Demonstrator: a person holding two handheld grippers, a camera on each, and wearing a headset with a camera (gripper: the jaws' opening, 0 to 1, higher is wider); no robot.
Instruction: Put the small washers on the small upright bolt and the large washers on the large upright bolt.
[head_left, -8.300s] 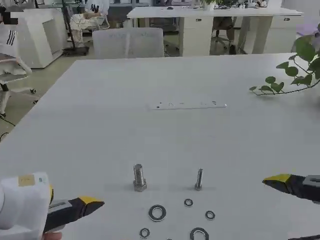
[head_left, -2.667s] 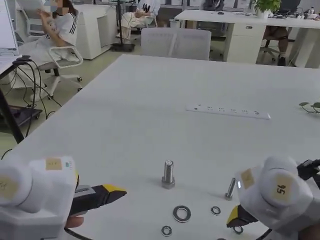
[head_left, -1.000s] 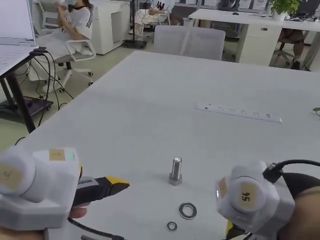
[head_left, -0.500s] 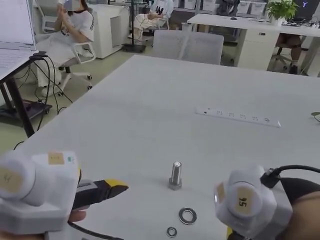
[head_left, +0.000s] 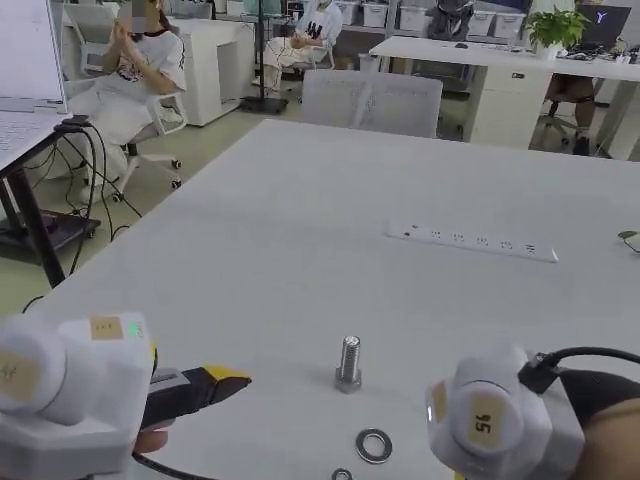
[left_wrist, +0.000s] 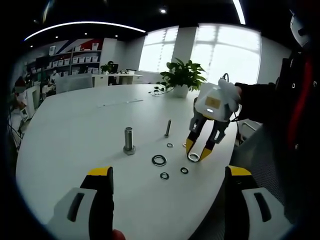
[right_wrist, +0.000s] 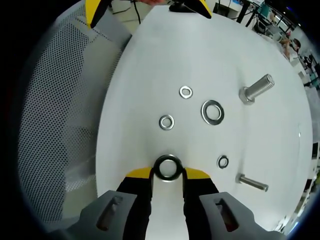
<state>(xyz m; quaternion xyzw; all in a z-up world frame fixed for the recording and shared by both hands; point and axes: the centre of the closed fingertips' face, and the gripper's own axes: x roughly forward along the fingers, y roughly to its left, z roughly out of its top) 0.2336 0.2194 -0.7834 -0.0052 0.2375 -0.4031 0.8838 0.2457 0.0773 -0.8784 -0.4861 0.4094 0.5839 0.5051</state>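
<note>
The large bolt (head_left: 348, 362) stands upright on the white table (head_left: 330, 250), with a large washer (head_left: 373, 445) lying in front of it. My right gripper (right_wrist: 167, 173) is shut on a second large washer (right_wrist: 167, 167) at the table's near edge; its white body (head_left: 495, 425) hides the small bolt in the head view. In the right gripper view the small bolt (right_wrist: 251, 183), the large bolt (right_wrist: 257, 88), the loose large washer (right_wrist: 212, 111) and three small washers (right_wrist: 186, 91) (right_wrist: 166, 122) (right_wrist: 223, 161) lie ahead. My left gripper (left_wrist: 169, 172) is open, holding nothing, left of the bolts.
A white power strip (head_left: 470, 243) lies across the far middle of the table. A grey chair (head_left: 370, 100) stands at the far edge. A person (head_left: 125, 70) sits beyond the table at the left. A potted plant (left_wrist: 182, 80) stands at one end of the table.
The right gripper came in from the right over the washers and now holds a large one. The head camera has tilted up slightly. The left gripper has hardly moved.
</note>
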